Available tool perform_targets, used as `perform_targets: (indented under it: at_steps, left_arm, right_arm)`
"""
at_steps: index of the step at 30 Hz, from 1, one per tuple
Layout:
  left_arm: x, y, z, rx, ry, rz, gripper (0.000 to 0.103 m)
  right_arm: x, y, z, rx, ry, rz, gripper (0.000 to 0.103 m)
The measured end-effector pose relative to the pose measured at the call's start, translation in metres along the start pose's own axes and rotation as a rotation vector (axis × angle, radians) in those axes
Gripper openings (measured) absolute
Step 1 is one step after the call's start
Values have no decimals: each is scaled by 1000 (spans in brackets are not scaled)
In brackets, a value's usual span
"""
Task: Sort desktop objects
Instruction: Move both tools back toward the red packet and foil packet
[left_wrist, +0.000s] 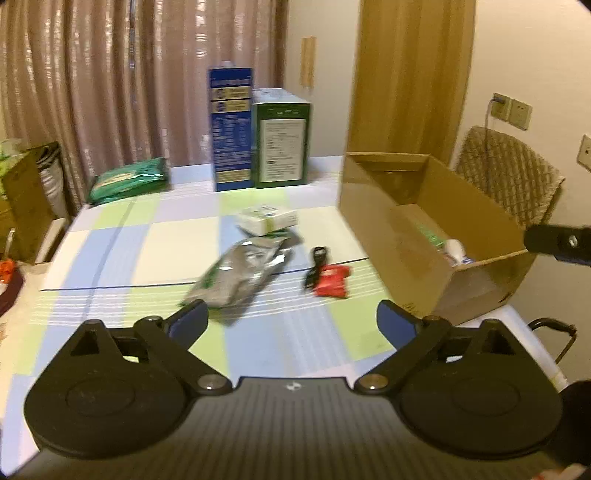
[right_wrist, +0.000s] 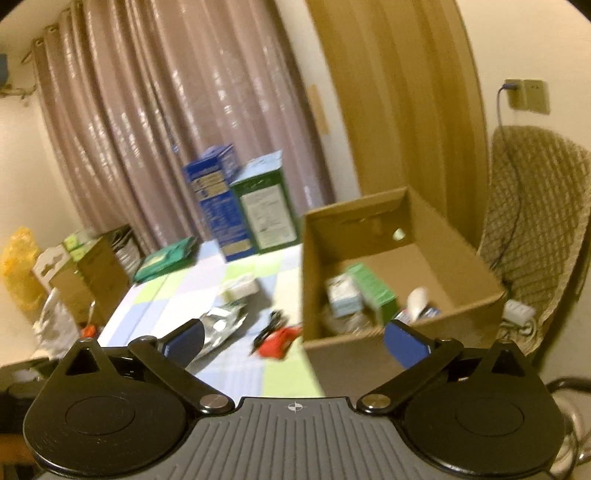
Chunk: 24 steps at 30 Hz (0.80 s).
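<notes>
The left gripper (left_wrist: 291, 319), fingers spread wide and empty, hangs over the desk (left_wrist: 122, 251) with the silver pouch (left_wrist: 240, 275) just ahead, its long axis slanting from near-left to far-right. The right gripper (right_wrist: 295, 341), likewise wide and empty, sits nearer the cardboard box (right_wrist: 369, 363).

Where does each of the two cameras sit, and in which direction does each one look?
Left wrist: on the left gripper, above the table's near edge, facing the silver pouch; its own open fingers show.
Right wrist: on the right gripper, further right, facing the cardboard box; its open fingers show.
Shared: pouch, red packet, box, blue carton.
</notes>
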<state>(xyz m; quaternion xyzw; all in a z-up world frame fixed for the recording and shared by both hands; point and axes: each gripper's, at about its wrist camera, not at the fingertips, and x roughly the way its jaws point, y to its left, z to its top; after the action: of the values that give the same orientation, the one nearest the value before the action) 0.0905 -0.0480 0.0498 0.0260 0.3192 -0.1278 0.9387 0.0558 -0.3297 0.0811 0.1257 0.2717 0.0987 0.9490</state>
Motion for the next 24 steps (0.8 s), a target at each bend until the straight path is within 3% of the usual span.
perform_targets:
  at_steps: [10, 24]
  left_arm:
    - [-38, 45, -13, -14, -13, 56, 102]
    - [-42, 65, -20, -33, -8, 45, 102]
  right_arm:
    - [5, 42, -34, -49, 98, 34, 101]
    - [13, 67, -47, -105, 124, 57, 101]
